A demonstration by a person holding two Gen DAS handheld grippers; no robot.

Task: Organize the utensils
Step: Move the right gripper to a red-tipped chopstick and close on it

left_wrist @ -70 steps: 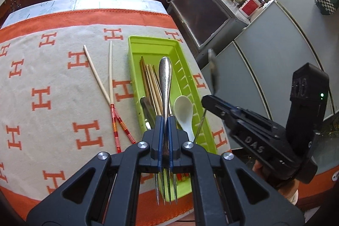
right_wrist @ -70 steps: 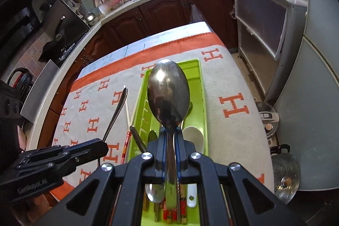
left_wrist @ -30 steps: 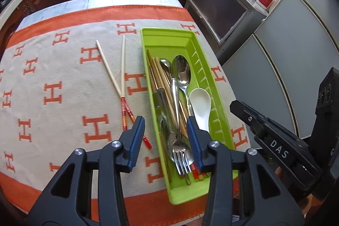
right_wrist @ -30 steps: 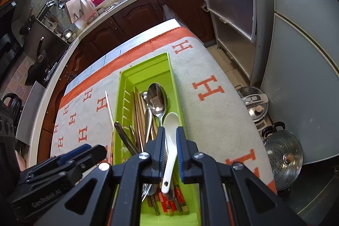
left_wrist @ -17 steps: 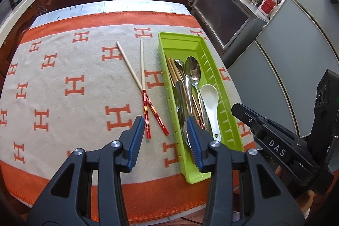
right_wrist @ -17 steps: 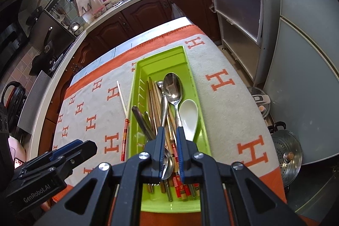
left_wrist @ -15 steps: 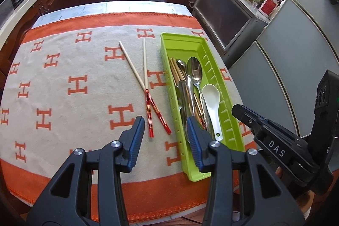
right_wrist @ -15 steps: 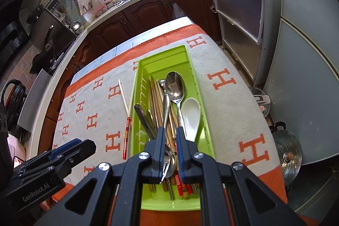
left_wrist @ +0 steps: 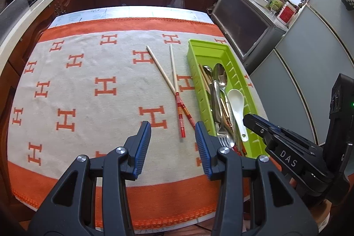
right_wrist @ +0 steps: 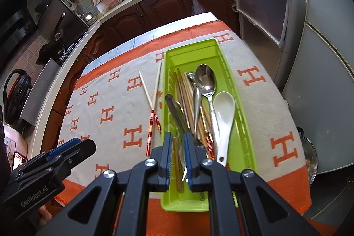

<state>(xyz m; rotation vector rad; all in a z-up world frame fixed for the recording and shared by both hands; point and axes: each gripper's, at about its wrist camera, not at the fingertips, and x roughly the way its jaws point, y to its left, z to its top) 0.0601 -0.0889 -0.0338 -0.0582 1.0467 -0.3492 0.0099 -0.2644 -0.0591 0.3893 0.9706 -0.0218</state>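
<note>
Both claws have let go and pulled back since a moment ago: the fork that the left claw carried and the metal spoon (right_wrist: 205, 80) that the right claw carried now lie in the green tray (right_wrist: 243, 121), and the view is higher and further from the worktop.

What is left outside is the pair of chopsticks (left_wrist: 174, 85). They lie crossed on the patterned cloth (left_wrist: 106, 90), just beside the left wall of the tray, with the red banded ends toward the person. The left claw (left_wrist: 173, 143) hangs above the cloth with its jaws wide apart and empty; the banded ends are just ahead of the gap, a little to the right of its middle. The right claw (right_wrist: 177, 152) hovers over the near end of the tray, its jaws only a little apart and clamped on nothing.

I think the risk is in the crossing. If the claw closes on one stick only, the other may roll away or be dragged across the cloth. A grip at the very end could also let the thin sticks tilt and slip. The tray is already crowded, with a white spoon (right_wrist: 224, 116) on top, so sticks put in carelessly may rest on the pile.
</note>
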